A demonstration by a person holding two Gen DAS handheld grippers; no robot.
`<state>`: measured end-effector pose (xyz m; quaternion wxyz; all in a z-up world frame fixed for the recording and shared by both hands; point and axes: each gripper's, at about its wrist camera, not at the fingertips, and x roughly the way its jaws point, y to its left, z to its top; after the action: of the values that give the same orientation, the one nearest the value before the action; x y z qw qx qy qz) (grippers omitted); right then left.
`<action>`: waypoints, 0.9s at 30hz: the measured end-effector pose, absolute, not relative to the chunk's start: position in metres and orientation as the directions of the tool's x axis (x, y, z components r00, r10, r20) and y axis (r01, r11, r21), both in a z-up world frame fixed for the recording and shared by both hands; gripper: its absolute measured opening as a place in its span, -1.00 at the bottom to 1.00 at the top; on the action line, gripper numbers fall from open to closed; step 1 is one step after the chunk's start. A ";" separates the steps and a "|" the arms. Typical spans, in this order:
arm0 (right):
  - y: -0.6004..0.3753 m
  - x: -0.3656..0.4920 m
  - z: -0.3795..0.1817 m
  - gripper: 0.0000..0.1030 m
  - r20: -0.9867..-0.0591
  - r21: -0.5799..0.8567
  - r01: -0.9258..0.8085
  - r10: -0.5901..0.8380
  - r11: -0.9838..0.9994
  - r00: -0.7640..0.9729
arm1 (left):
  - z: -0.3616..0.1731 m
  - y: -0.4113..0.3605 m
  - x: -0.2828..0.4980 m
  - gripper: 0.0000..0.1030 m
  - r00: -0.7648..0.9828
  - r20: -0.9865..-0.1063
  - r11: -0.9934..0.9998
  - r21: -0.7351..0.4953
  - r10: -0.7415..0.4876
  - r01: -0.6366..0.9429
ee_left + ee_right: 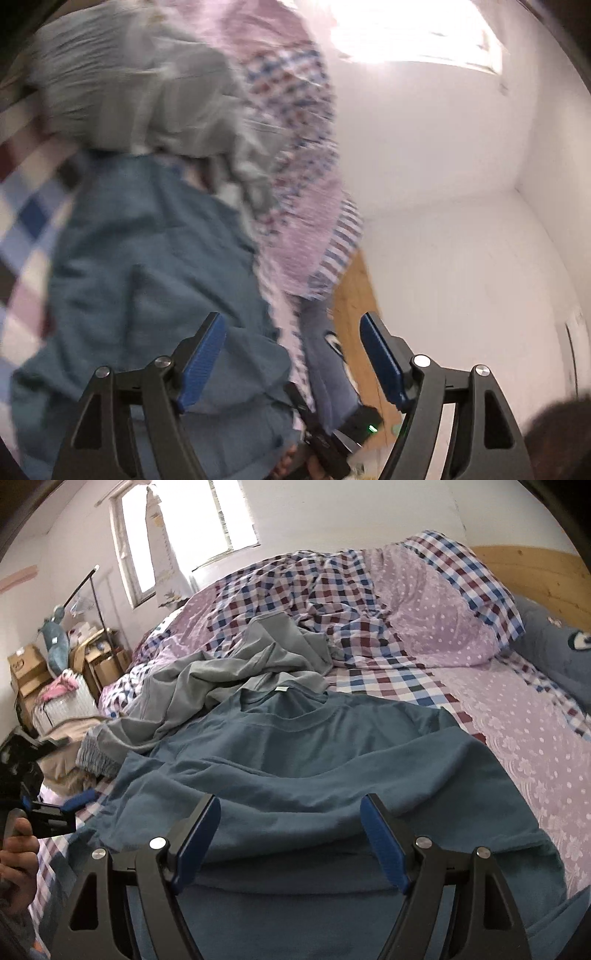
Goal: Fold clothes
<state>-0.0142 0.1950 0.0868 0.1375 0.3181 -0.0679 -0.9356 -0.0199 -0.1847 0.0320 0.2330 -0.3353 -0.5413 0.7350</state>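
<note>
Blue shirt (pixel 314 775) flat beside grey garment (pixel 236 679)

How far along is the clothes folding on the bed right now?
Done: the blue T-shirt lies spread on the bed, collar away from the camera. In hand: nothing; the left gripper and right gripper are both open over it. Left: no clear fold shows in the shirt yet, and the grey garment beyond it is crumpled.

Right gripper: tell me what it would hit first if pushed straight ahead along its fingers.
Most likely the blue T-shirt spread on the bed: the open right gripper points slightly downward over its lower half, with nothing between its jaws. Depth is hard to judge, so exactly where it would land is uncertain.
</note>
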 end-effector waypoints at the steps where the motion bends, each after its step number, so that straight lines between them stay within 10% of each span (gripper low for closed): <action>1: 0.193 -0.015 0.086 0.59 -0.580 0.208 0.217 -0.299 -0.954 -0.758 | 0.028 -0.185 -0.020 0.52 -0.658 -0.300 -0.343 -0.937 0.690 0.067; 14: 0.211 -0.016 0.095 0.59 -0.550 0.204 0.181 -0.266 -0.962 -0.791 | 0.022 -0.137 -0.030 0.44 -0.504 -0.697 -0.764 -0.636 0.510 0.107; 27: 0.365 0.016 0.131 0.53 -0.523 -0.031 -0.013 0.027 -0.999 -0.852 | 0.006 -0.144 -0.038 -0.75 -0.511 -0.718 -0.762 -0.624 0.473 0.172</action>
<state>0.0165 0.3653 0.1307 -0.0105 0.2719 0.0130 -0.9622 -0.0384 -0.1442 0.0057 0.0937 -0.4854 -0.3319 0.8034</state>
